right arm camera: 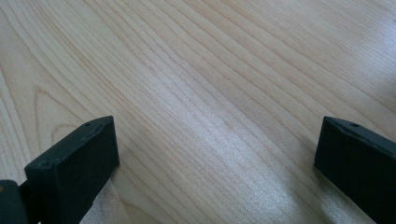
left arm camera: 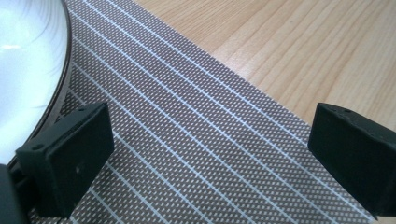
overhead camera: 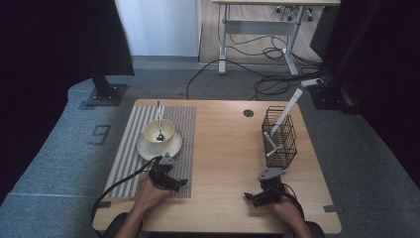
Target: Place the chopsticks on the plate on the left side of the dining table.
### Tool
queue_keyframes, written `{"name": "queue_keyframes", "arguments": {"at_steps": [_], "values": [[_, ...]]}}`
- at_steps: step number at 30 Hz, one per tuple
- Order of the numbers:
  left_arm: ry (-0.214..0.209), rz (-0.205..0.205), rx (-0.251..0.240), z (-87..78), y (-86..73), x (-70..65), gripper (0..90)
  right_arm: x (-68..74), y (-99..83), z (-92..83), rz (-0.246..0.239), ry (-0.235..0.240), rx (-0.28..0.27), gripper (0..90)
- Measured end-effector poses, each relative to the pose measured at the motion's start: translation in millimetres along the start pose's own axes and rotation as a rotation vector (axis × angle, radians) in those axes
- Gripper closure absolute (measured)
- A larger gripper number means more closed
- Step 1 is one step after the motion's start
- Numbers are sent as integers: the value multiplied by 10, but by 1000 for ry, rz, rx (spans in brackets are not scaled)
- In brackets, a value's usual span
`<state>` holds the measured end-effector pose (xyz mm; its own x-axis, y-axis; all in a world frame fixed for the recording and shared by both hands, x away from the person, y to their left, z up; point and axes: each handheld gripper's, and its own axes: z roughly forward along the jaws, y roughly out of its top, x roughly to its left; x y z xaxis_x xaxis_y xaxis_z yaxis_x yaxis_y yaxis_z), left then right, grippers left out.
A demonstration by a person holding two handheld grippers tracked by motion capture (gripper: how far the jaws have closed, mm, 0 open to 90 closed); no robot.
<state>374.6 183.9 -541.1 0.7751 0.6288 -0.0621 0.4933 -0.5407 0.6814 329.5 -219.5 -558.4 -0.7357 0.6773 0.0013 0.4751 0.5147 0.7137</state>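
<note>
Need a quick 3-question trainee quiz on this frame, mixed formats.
1. True or false: the left gripper holds the plate.
2. Where does the spoon rest? A) in the wire basket B) in the bowl C) flat on the bare table
3. Fill in: the bowl stands on a plate, which lies on a striped ____.

Key
1. False. Its jaws stand open over the placemat, beside the plate rim, with nothing between them.
2. B. The wire basket holds white utensils instead. The right gripper is open over the bare table.
3. placemat
</note>
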Motion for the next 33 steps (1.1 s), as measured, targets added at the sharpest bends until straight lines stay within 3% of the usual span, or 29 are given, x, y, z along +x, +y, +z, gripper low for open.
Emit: {"name": "queue_keyframes", "arguments": {"at_steps": [5, 16, 29, 33], "values": [[-11, 19, -5, -15, 36, -44, 3, 0, 0, 1, 0, -1, -1, 0], [-63, 6, -52, -112, 207, -96, 4, 0, 0, 0, 0, 0, 0, 0], [-85, 14, -79, -191, 429, -144, 7, 0, 0, 1, 0, -1, -1, 0], [-83, 34, -83, -201, 525, -174, 7, -1, 0, 0, -1, 0, 0, 0]]}}
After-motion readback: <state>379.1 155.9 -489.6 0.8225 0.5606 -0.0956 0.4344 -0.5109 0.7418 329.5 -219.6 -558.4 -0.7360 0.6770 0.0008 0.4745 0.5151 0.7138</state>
